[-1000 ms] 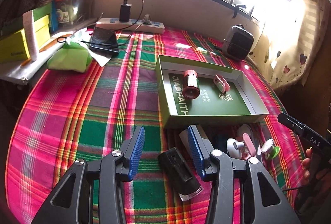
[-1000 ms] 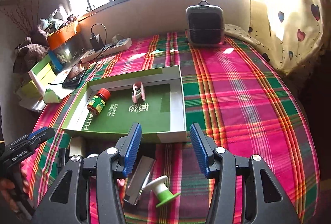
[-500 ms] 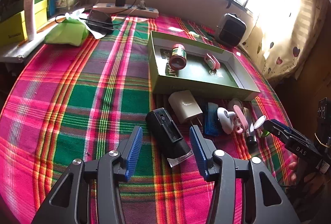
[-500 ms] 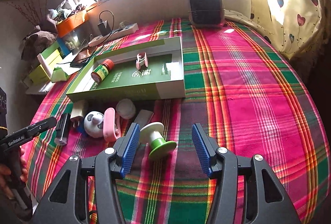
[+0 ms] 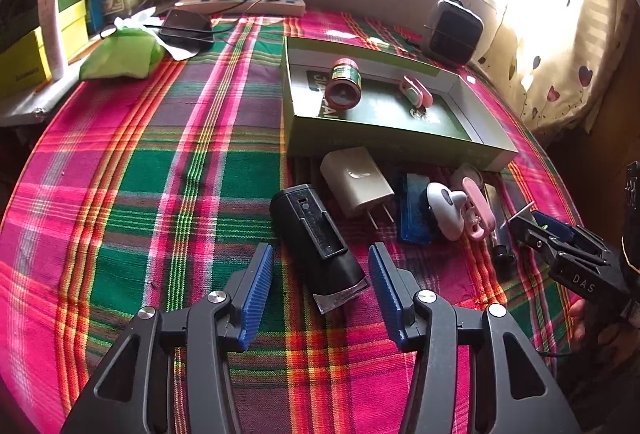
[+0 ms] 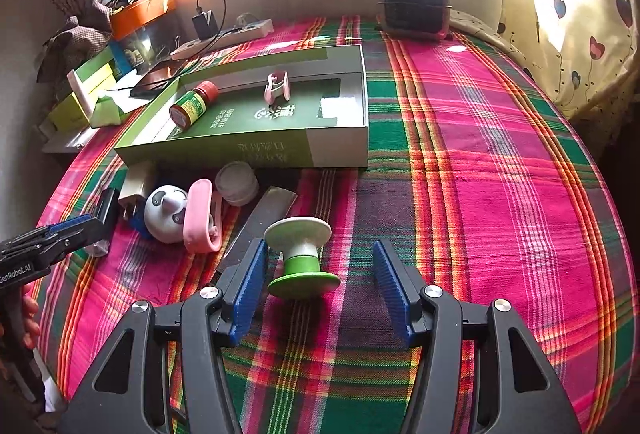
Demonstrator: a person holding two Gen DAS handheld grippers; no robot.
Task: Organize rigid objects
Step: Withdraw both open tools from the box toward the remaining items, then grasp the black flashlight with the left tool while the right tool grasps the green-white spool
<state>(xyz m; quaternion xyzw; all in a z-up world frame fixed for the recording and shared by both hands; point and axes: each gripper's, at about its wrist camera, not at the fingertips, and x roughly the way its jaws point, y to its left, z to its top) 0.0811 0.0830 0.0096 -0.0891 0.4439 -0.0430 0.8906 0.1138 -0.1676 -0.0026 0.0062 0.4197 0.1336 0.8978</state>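
Both your grippers have pulled back and down from the green box over the last second; a second ago the box filled the middle of each view, now it sits in the upper half and the loose items fill the lower middle. Your left gripper is wide open, holding nothing, with the black clipper-like device lying between its blue pads, blade end toward you, not touched by either pad as far as I can tell. Your right gripper is also wide open and empty, now straddling the green-and-white spool, which stands upright on the plaid cloth; half a second ago it sat just ahead of the fingers. So you look lined up for two grasps, neither closed yet. In the box so far: the red-capped bottle lying on its side at upper left and a pink clip near the middle. Still outside, bunched along the box's near wall at centre left of the right view: white charger plug, blue case, panda-faced gadget, pink holder, white round tub, flat grey metal bar. Most of the sorting looks undone. The spool may tip when squeezed, so close on its green core.
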